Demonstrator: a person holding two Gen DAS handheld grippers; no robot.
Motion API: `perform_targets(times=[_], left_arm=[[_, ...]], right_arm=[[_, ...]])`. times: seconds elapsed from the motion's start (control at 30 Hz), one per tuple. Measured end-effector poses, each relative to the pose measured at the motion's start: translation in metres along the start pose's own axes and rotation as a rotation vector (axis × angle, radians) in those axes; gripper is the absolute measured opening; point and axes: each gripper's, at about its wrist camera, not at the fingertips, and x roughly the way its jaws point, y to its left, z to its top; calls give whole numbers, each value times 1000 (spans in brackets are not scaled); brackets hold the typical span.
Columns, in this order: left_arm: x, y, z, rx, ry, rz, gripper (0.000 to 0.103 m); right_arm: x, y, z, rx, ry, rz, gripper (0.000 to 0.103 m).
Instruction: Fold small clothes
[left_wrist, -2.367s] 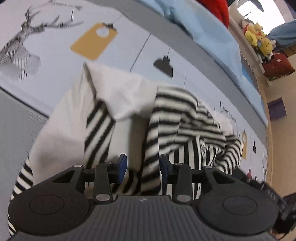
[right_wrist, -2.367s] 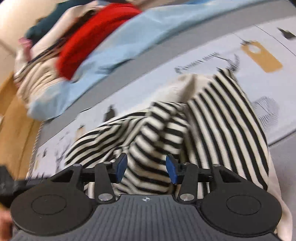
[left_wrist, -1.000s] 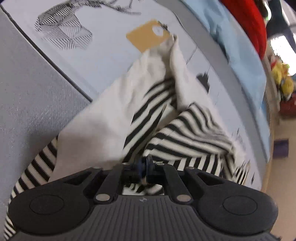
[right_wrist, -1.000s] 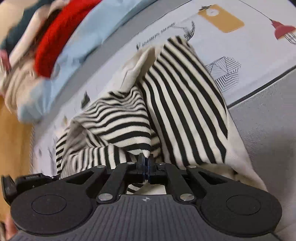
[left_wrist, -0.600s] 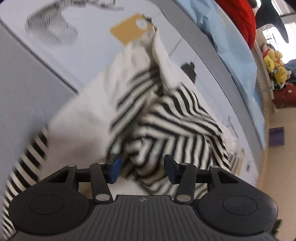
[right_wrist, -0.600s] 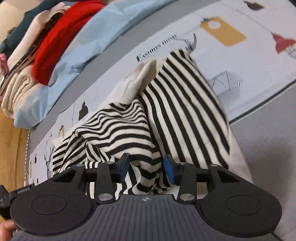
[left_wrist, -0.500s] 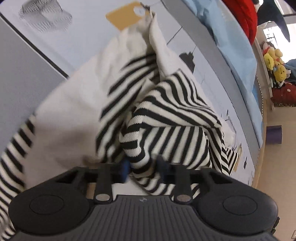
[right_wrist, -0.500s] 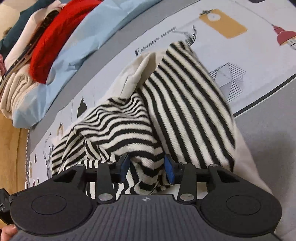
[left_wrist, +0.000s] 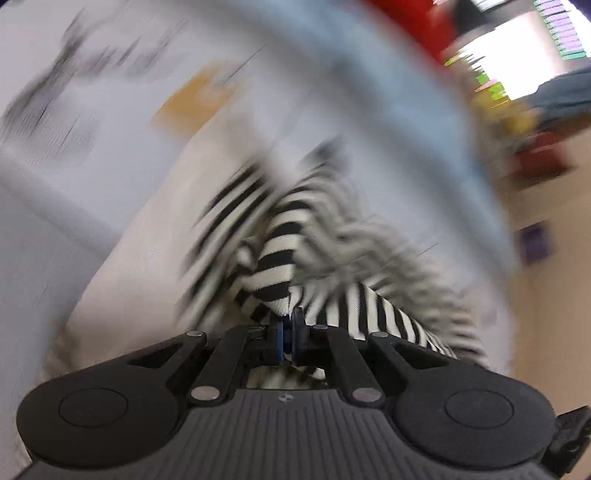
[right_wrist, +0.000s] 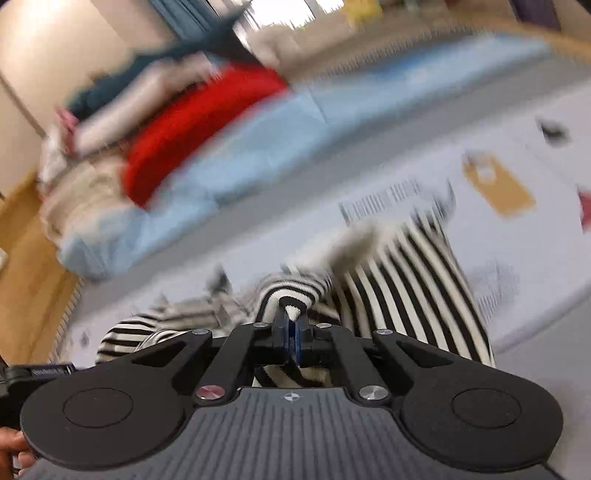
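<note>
A black-and-white striped top (left_wrist: 280, 258) with a plain cream side (left_wrist: 147, 277) lies crumpled on the printed bed sheet (left_wrist: 110, 110). In the left wrist view my left gripper (left_wrist: 288, 326) is closing tight on a fold of its striped cloth, which is pinched between the blue pads. In the right wrist view the same striped top (right_wrist: 406, 295) spreads ahead and to the right. My right gripper (right_wrist: 291, 332) is closing tight there on a raised ridge of the striped cloth, a tip of fabric poking up between the pads. Both views are heavily motion-blurred.
A pile of clothes lies at the far side of the bed: a red garment (right_wrist: 192, 129) on a light blue one (right_wrist: 258, 158), with cream and dark pieces behind. Wooden floor (right_wrist: 26, 258) shows at the left. A person's hand (right_wrist: 11, 454) is at the bottom left corner.
Both grippers opened briefly and have shut again on striped folds. The right gripper has risen and tipped up, showing more of the clothes pile. The left has shifted slightly.
</note>
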Motion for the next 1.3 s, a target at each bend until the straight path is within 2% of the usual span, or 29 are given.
perform_targets(times=[0.07,0.1,0.17,0.23,0.27,0.3,0.37,0.4,0.43,0.53,0.57,0.63,0.7,0.73,0.8,0.83,0.9,0.97,1.0,1.1,1.2,1.27,1.3], left_arm=[[8,12,-2,-52,50,4,4],[9,8,-1,-22,55,13,4],[5,-3,1,62,34,55,5],[8,-8,5,102,39,82,9],[9,-11,3,127,47,101,21],[12,-15,3,159,51,126,37],[7,-22,5,212,8,143,52],[-1,-23,7,224,-33,136,55],[-10,-24,9,232,-89,124,56],[-31,-34,13,258,-240,69,56],[-33,-38,13,277,-269,49,54],[-32,-46,12,315,-288,34,48],[-25,-50,10,351,-256,28,24],[-19,-51,9,359,-230,31,21],[-2,-49,9,374,-163,84,21],[7,-45,7,388,-122,136,21],[24,-35,5,389,-46,241,21],[30,-25,6,368,-18,258,21],[29,-23,9,365,-18,253,21],[16,-30,10,383,-78,234,22],[2,-47,3,429,-146,142,22],[1,-54,-2,466,-149,86,24],[7,-55,-5,478,-119,101,25]], right_arm=[[17,-11,-8,38,129,-56,2],[23,-14,-12,42,171,-80,2],[29,-13,-18,13,213,-120,2],[30,-8,-20,-14,224,-127,3],[31,-6,-21,-21,229,-133,4],[32,-6,-20,-26,234,-147,6],[33,-8,-18,-30,231,-183,16],[29,-8,-16,-32,207,-202,27],[23,-6,-13,-40,158,-216,32],[7,10,-3,-104,-6,-202,32],[3,14,-3,-128,-48,-191,32],[1,20,-3,-150,-80,-145,33],[6,22,-4,-145,-57,-95,33],[10,23,-6,-144,-37,-82,33],[19,24,-10,-155,20,-62,33],[24,23,-11,-164,55,-60,33],[40,21,-18,-194,161,-124,33],[58,12,-28,-207,281,-209,33],[62,7,-30,-201,309,-230,31],[60,10,-30,-218,301,-244,30],[53,15,-24,-218,241,-228,30],[46,20,-23,-201,199,-176,30],[44,21,-23,-197,186,-151,31]])
